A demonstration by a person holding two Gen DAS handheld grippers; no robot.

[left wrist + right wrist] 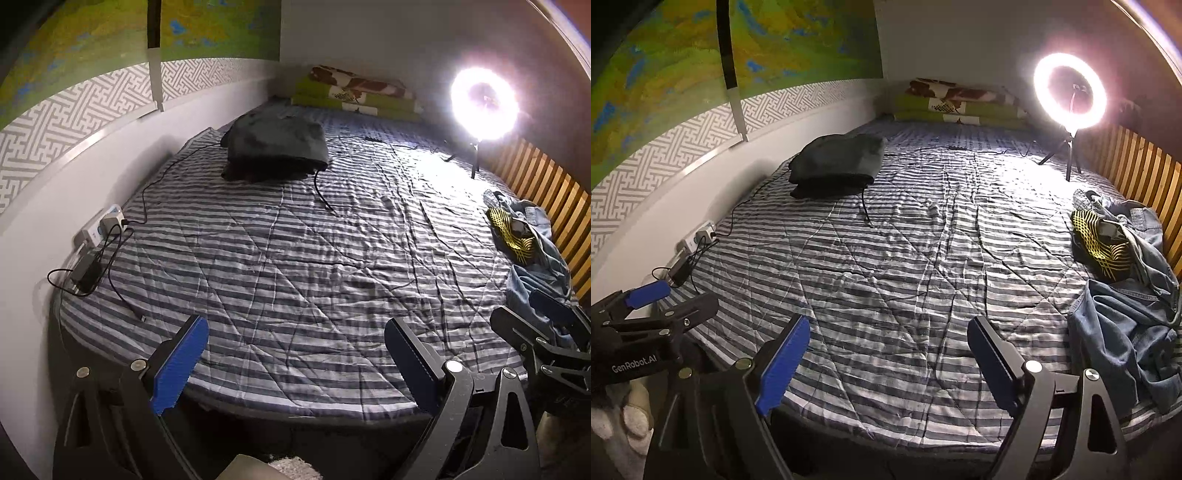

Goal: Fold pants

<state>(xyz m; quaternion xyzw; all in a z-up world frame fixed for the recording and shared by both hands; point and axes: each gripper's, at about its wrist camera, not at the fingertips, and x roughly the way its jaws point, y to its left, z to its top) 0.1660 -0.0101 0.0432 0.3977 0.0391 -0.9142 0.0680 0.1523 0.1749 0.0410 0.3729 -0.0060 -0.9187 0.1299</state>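
Crumpled jeans (1123, 332) right of right gripper (886, 354) (empty, spread), left gripper (295, 358) likewise

Each gripper (886, 354) is built of black brackets with silver screws and ribbed blue pads (783, 365); "GenRobot.AI" is printed on the left gripper (646, 295).

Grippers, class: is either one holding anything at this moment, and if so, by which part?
Nothing is held. The left gripper and right gripper both stand open over the bedspread; the jeans lie untouched.
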